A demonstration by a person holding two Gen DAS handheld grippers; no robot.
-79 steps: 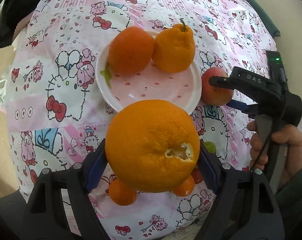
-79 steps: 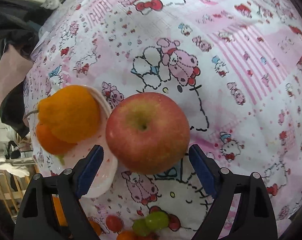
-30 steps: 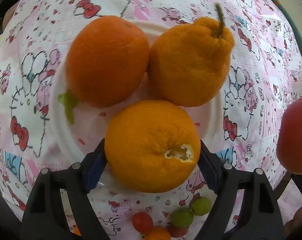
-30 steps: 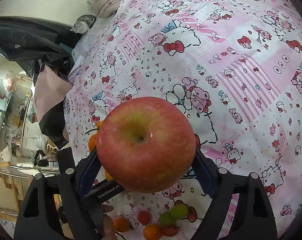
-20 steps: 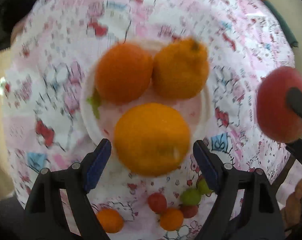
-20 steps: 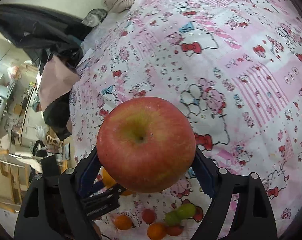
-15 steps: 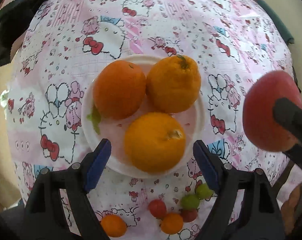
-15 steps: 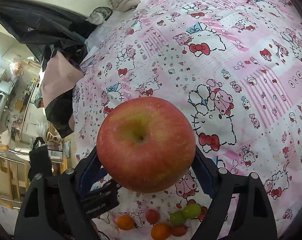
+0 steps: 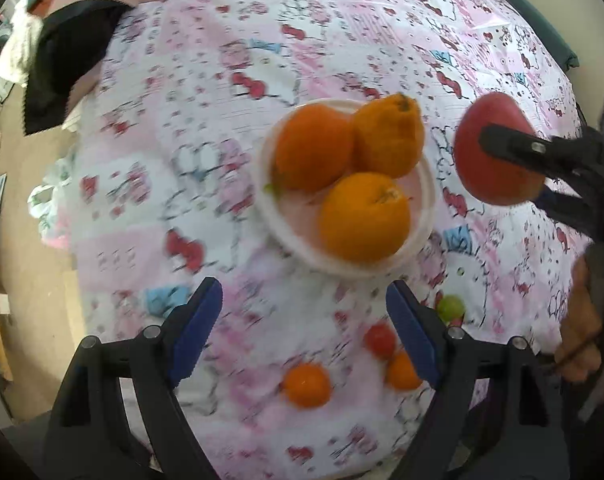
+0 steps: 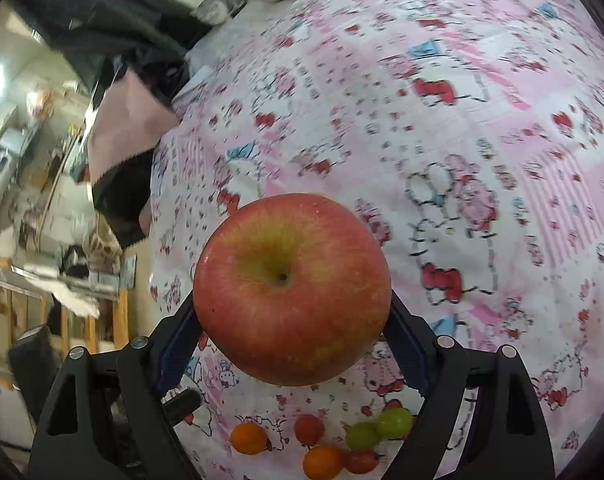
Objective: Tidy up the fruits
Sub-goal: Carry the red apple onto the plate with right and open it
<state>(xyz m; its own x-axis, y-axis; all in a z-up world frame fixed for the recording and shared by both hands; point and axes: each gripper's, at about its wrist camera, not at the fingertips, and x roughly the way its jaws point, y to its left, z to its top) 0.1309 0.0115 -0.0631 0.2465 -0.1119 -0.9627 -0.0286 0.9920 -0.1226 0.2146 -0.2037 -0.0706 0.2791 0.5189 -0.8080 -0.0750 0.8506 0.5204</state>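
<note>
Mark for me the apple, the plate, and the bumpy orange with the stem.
apple (image 10: 292,288): right wrist view, front face near the stem dimple.
plate (image 9: 423,216): left wrist view, bare right rim.
bumpy orange (image 9: 387,140): left wrist view, middle of its skin.

Pink cartoon-print tablecloth (image 9: 206,168); black-pink cloth (image 9: 62,68) at far corner; wooden furniture (image 10: 62,320); beige floor.

L wrist cam looks down from above the tablecloth (image 9: 230,128), near edge. R wrist cam sits lower, facing across it toward the room. Both share the small tomatoes (image 9: 306,385) (image 10: 249,438), apple (image 9: 497,152) (image 10: 292,288).
</note>
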